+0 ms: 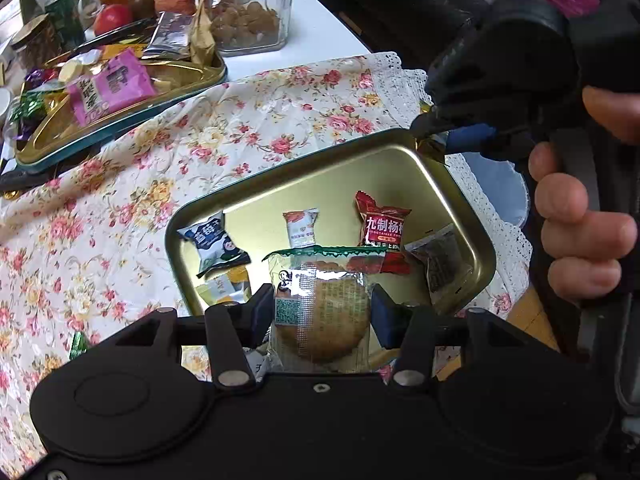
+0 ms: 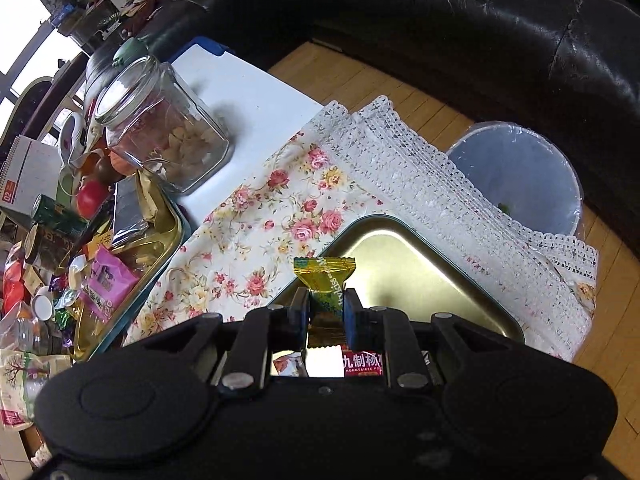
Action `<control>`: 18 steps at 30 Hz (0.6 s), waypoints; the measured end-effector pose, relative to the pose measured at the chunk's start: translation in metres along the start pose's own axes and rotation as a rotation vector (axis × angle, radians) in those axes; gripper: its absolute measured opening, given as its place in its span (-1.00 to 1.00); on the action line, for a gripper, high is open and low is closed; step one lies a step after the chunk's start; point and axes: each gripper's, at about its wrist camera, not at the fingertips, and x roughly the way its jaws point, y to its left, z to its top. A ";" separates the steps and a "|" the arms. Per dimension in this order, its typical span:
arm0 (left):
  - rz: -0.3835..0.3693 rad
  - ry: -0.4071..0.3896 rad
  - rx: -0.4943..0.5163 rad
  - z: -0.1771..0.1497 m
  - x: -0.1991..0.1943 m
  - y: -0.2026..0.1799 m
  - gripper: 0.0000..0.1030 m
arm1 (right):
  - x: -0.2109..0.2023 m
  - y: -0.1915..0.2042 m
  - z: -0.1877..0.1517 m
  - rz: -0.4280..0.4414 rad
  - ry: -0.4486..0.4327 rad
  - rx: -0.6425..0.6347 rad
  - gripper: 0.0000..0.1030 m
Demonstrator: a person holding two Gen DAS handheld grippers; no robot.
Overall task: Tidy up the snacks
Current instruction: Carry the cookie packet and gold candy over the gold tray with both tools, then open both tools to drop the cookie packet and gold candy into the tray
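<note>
We hold our left gripper (image 1: 322, 306) over the near edge of the gold tin tray (image 1: 360, 160), its two pads clamped on a clear-wrapped round biscuit (image 1: 320, 312). The packet sits squarely between the fingers, its green serrated seal pointing toward the far side of the tray.

Beyond the biscuit, inside the tray, lie a red packet with white characters (image 1: 382, 226), a small white-and-orange packet (image 1: 301, 227) to its left, a blue-and-white packet (image 1: 216, 242) further left against the tray wall, and a dark clear-wrapped piece (image 1: 442, 260) on the right.

Our right gripper (image 2: 326, 312) is closed tight on a yellow-green candy wrapper (image 2: 325, 280), which stands upright between the blue pads with its crimped top poking out toward the far corner of the same tray (image 2: 420, 280). In the left wrist view this gripper (image 1: 434, 120) hovers at the tray's far right corner.

The tray rests on a floral tablecloth (image 1: 240, 128). To the far left sits a second tin of mixed snacks (image 1: 120, 120), with a glass jar (image 2: 160, 128) behind it.
</note>
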 end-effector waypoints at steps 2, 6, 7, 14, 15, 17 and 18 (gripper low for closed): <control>0.001 0.011 0.005 0.001 0.006 -0.003 0.10 | 0.000 0.001 0.000 0.005 0.002 -0.007 -0.62; -0.018 0.050 -0.027 0.000 0.017 0.000 0.09 | -0.003 0.000 -0.001 0.026 0.003 -0.013 -0.62; -0.030 0.056 -0.040 0.000 0.017 0.001 0.09 | -0.005 0.000 0.000 0.029 0.000 -0.017 -0.62; -0.015 0.034 -0.084 0.001 0.006 0.014 0.09 | -0.008 -0.005 0.001 0.041 0.000 -0.006 -0.62; 0.007 0.027 -0.082 0.001 0.004 0.016 0.09 | -0.009 -0.005 0.001 0.043 -0.001 -0.007 -0.62; 0.062 0.008 -0.066 0.001 -0.002 0.021 0.09 | -0.010 -0.005 0.001 0.042 -0.005 -0.007 -0.62; 0.093 -0.005 -0.057 0.000 -0.005 0.024 0.09 | -0.010 -0.005 0.001 0.040 -0.006 -0.008 -0.62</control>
